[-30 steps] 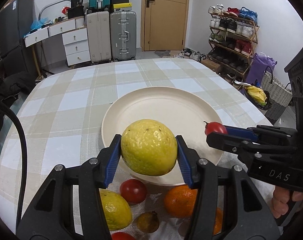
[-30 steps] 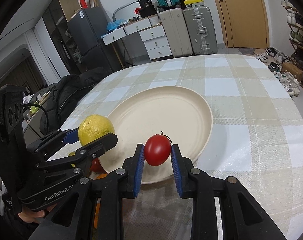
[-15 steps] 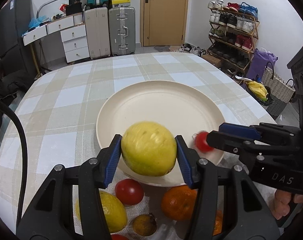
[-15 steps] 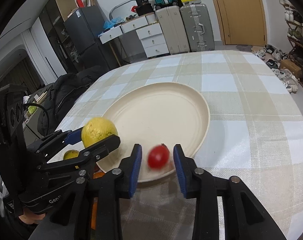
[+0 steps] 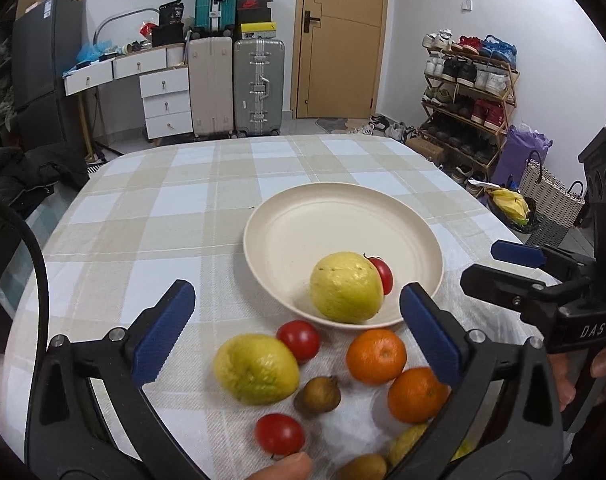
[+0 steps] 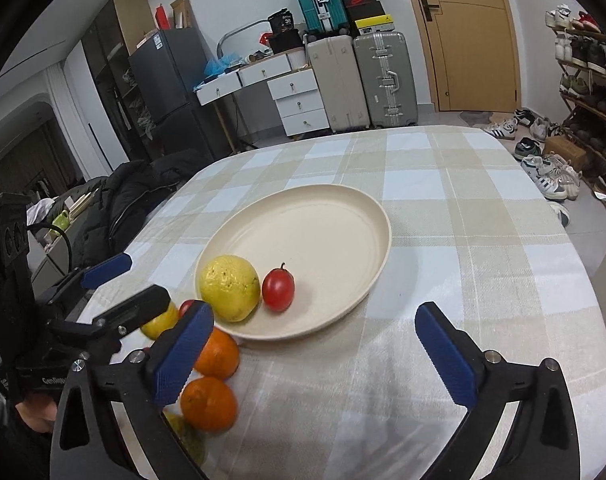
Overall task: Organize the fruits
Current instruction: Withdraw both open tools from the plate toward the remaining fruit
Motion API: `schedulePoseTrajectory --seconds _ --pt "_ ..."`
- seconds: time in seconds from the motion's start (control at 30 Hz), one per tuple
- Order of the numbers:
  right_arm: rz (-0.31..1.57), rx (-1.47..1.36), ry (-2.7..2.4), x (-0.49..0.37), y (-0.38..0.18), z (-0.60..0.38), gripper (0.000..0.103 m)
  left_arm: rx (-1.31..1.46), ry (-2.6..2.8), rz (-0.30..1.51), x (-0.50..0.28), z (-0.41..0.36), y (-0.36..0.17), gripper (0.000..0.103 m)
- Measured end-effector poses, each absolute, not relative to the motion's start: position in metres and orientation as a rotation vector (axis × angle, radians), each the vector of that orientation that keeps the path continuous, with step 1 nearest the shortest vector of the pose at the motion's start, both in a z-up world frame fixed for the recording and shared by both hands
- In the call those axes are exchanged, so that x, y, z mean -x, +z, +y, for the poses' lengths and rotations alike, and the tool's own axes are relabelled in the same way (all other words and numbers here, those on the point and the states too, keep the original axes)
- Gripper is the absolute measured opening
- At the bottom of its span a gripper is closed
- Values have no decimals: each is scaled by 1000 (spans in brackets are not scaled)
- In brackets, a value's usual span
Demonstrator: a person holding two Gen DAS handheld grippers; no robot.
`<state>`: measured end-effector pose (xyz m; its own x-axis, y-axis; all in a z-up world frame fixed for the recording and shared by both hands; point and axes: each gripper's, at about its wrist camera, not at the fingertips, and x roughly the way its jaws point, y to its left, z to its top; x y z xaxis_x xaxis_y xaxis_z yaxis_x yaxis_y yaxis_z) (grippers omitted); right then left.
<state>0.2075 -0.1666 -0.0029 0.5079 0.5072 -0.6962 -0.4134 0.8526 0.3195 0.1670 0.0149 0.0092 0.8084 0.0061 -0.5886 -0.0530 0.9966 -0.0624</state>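
A: Both claws spread, empty. Left claw [image 5: 299, 322], right claw [image 6: 323, 350]. Yellow fruit [image 5: 346, 287] and tomato [image 5: 383, 275] sit touching on the plate [image 5: 303, 220].
B: Handling?
A: Loose oranges [image 5: 376, 356] on the table [image 5: 163, 216] look firm and rollable; grip across the middle. Tomatoes are probably softer.
B: Views?
A: Left shows the whole loose pile; right hides most of it.

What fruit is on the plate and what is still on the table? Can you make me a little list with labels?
plate: cream round plate on the checked tablecloth
on plate: one yellow fruit and one red tomato, side by side near the front rim
off plate: second yellow fruit, two oranges, two tomatoes, small brown fruit
left gripper: open, holding nothing
right gripper: open, holding nothing
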Motion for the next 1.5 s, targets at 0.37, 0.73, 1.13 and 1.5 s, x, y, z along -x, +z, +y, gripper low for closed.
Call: schedulePoseTrajectory --seconds 0.37,0.73,1.13,1.5 --pt "899 -23 597 -176 8 -153 103 46 66 612 -107 17 18 102" --pt "929 43 618 -149 6 -142 103 28 64 621 -70 7 18 102" --pt "973 77 622 -145 -7 -130 103 27 73 660 -70 12 7 102" --pt "1045 4 564 -160 -27 -124 103 48 97 712 -85 23 -6 102"
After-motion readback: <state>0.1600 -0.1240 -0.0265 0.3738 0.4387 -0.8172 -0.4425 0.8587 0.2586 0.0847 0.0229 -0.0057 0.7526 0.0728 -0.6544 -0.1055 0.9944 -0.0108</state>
